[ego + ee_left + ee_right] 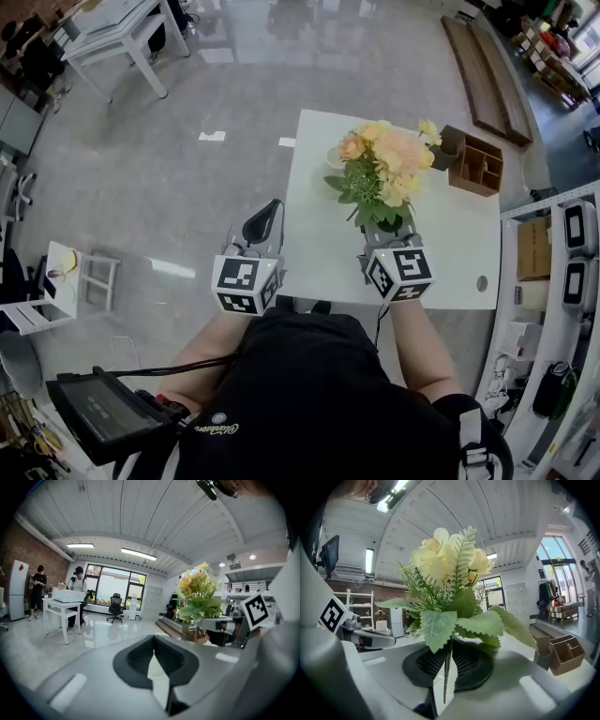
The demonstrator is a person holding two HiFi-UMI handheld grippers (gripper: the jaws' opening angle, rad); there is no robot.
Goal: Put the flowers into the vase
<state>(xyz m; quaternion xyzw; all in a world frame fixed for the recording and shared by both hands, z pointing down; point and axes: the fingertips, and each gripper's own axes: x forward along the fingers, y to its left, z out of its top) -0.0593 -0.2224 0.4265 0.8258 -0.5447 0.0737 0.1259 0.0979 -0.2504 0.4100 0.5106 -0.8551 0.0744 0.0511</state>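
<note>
Right gripper (pixel 388 231) is clamping the thin stem of the yellow-and-peach artificial flower bunch with green leaves (pixel 384 171), holding it upright over the white table (pixel 450 248). Left gripper (pixel 262 223) is hovering off the table's edge, jaws together, empty. Pickup is looking done and insertion is remaining. The small white vessel (pixel 334 156) behind the bunch is possibly the vase.

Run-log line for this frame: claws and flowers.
left claw: shut, empty | right claw: shut on flowers by stems | flowers: upright, above white table | placement: pending

Pale yellow and peach flowers (pixel 392 159) with green leaves (pixel 360 190), white table (pixel 319 244), brown wooden organiser (pixel 475 165)
</note>
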